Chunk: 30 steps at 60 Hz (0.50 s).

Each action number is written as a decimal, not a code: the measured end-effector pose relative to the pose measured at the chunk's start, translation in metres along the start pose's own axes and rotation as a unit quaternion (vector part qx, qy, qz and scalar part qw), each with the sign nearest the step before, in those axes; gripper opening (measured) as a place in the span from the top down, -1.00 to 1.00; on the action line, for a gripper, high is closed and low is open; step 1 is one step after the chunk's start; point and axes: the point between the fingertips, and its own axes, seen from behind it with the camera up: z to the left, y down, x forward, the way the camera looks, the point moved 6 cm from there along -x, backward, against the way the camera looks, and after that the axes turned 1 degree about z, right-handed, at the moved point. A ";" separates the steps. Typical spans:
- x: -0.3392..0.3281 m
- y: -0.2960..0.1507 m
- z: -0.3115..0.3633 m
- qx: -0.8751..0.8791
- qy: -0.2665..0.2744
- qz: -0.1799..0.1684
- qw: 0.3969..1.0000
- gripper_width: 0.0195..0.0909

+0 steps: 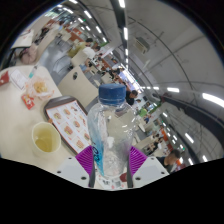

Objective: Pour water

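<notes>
my gripper is clamped on the water bottle, both purple pads pressing its lower body, so the bottle sits dead centre of the frame, lifted and a bit tilted, blue cap still on. it's thin clear plastic, so i'd guess it flexes and feels slick, and with water inside it's probably not that light and will slosh. holding it low on the body like this seems fine, just not too hard or it'll crumple. lower left on the table there's a yellowish cup, likely the pour target, with a printed menu sheet just beside it. more clutter sits upper left. the cap is what's in the way.
</notes>
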 end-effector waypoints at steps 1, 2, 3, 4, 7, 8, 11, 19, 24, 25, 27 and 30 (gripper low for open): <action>0.000 0.003 0.000 0.026 -0.007 0.001 1.000 0.36; 0.000 0.005 0.000 0.051 -0.013 0.002 0.999 0.36; 0.001 0.008 0.001 0.075 -0.021 0.003 0.997 0.36; 0.003 0.011 0.002 0.101 -0.028 0.005 0.995 0.36; 0.007 0.020 0.009 0.174 -0.048 0.011 0.983 0.35; 0.009 0.023 0.011 0.197 -0.056 0.011 0.979 0.36; 0.017 0.034 0.019 0.254 -0.074 0.015 0.964 0.35; 0.038 0.058 0.045 0.334 -0.107 0.021 0.936 0.35; 0.047 0.070 0.058 0.365 -0.119 0.025 0.923 0.36; 0.048 0.072 0.060 0.371 -0.121 0.026 0.920 0.36; 0.050 0.077 0.065 0.382 -0.123 0.031 0.915 0.36; 0.052 0.084 0.074 0.398 -0.127 0.040 0.908 0.36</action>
